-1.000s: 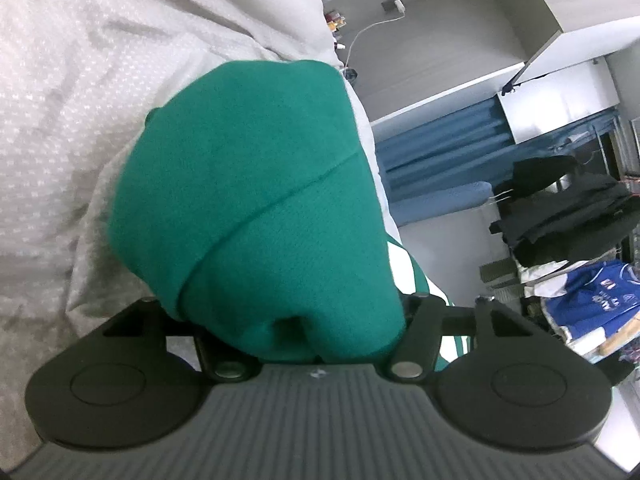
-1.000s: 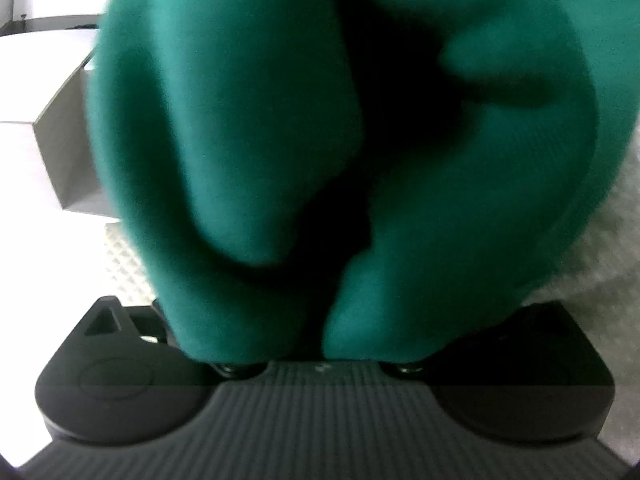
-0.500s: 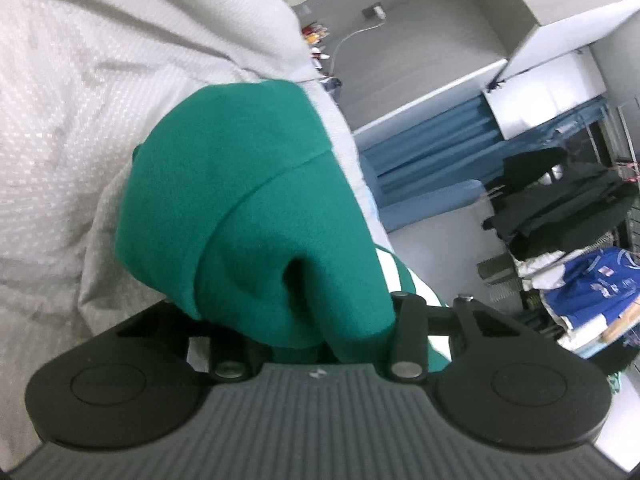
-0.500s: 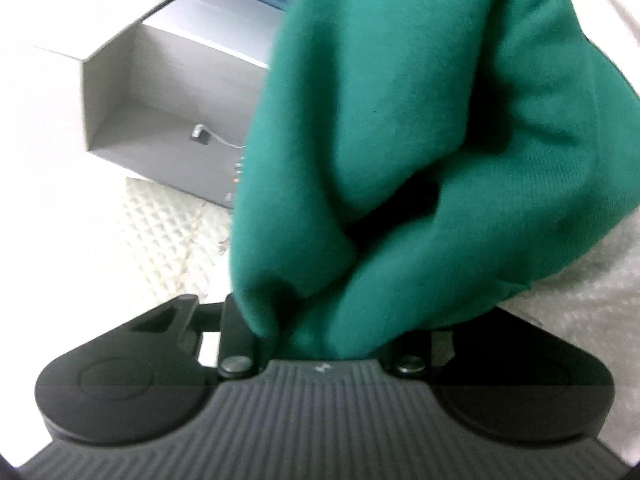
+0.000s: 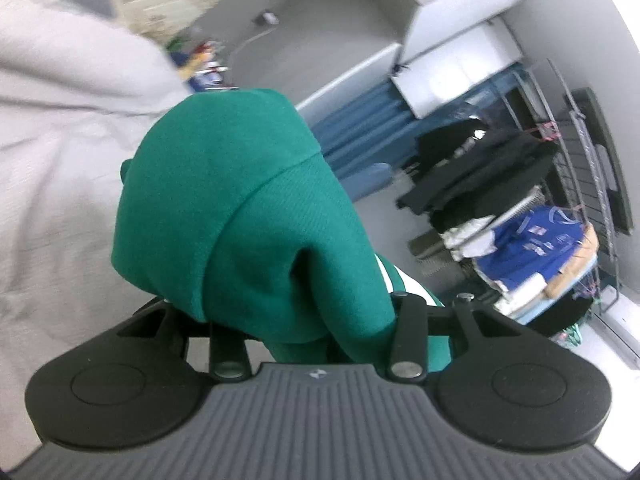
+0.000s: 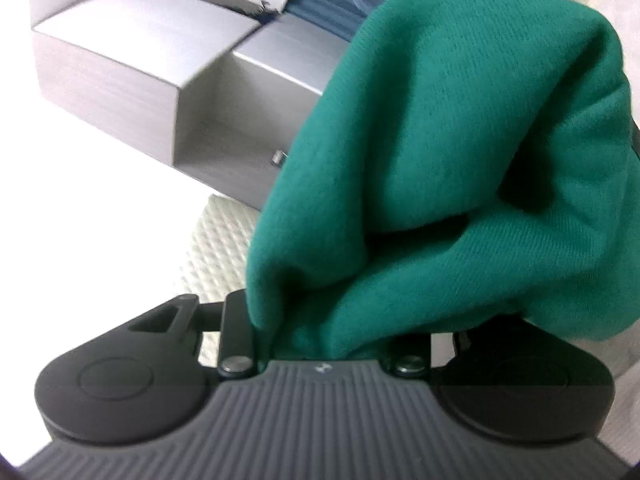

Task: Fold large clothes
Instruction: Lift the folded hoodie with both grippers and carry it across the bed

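Both jaws now clamped on lifted green garment (image 5: 240, 216).

Bedroom/home w/ laundry area. Bed w/ white dotted bedding (image 5: 60, 168); grey headboard shelf unit (image 6: 132, 80) w/ open compartments; blue curtain (image 5: 360, 120); wire rack (image 5: 560, 208) piled w/ dark and blue clothes (image 5: 532, 248), background blurred.

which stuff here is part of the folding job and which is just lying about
Part of the job:
green garment
left tool, shut on the garment
right tool, shut on the garment
white bedding beside the garment

Just lying about:
dark clothes
blue shirt
grey shelf unit
blue curtain
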### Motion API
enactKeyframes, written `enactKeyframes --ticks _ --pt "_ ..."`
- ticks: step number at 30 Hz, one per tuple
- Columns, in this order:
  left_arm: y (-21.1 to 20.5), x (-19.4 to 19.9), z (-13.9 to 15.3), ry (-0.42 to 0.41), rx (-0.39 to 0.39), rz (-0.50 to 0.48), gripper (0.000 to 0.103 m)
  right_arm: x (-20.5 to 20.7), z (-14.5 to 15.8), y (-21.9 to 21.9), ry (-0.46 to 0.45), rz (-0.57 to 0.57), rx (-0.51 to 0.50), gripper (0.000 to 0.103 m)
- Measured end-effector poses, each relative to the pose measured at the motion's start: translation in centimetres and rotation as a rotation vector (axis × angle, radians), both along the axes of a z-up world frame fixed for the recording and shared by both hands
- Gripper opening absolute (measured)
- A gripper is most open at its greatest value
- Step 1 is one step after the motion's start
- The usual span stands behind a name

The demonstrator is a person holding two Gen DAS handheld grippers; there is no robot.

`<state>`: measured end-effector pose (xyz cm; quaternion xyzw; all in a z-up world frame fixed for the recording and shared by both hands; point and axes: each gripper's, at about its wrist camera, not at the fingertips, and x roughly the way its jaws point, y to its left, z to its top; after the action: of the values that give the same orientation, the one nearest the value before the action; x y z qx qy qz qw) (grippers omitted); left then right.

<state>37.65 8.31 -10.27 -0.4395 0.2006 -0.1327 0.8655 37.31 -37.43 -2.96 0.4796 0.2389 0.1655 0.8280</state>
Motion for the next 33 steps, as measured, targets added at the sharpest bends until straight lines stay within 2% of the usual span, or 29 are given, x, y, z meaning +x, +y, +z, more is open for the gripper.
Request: enactKeyframes --ticks 3,7,10,14,19,22,24,27,29,32,33 --pt "-3.8 2.5 3.8 -0.034 0.01 -0.037 0.047 0.9 3.0 -3.6 -0.041 -0.03 -0.006 0.043" --pt "-9.6 7.4 7.0 -0.054 -0.006 -0.101 0.048 2.9 5.8 -9.0 -0.079 -0.089 -0.036 0.043" --pt "-14.7 11.7 7.7 -0.057 -0.012 -0.142 0.048 4.5 6.1 -12.8 -0.088 -0.144 -0.063 0.044" --pt "-21.2 18.9 6.4 -0.03 -0.008 -0.2 0.048 7.2 4.1 -18.2 -0.07 -0.21 -0.09 0.044" --pt "-28.7 27.1 1.5 -0.003 0.039 -0.278 0.048 10.0 -1.7 -23.4 -0.01 -0.271 -0.096 0.044" --pt "-31.6 30.0 -2.9 0.024 0.051 -0.325 0.048 12.1 -6.7 -25.8 0.021 -0.307 -0.088 0.044" --pt "-33.2 31.6 -6.0 0.043 0.075 -0.352 0.048 12.9 -10.1 -25.4 0.045 -0.315 -0.103 0.044" --pt "-34.2 32.6 -10.1 0.032 0.149 -0.4 0.048 13.1 -14.6 -26.0 0.089 -0.322 -0.089 0.044" --pt "-34.0 32.9 -12.8 0.048 0.133 -0.412 0.048 12.8 -17.3 -25.2 0.065 -0.317 -0.096 0.044" --pt "-32.7 32.4 -15.8 0.004 0.1 -0.418 0.048 11.6 -18.7 -24.9 0.017 -0.311 -0.096 0.045" --pt "-32.5 32.3 -16.3 -0.006 0.116 -0.42 0.048 12.0 -19.7 -24.7 0.014 -0.313 -0.096 0.046"
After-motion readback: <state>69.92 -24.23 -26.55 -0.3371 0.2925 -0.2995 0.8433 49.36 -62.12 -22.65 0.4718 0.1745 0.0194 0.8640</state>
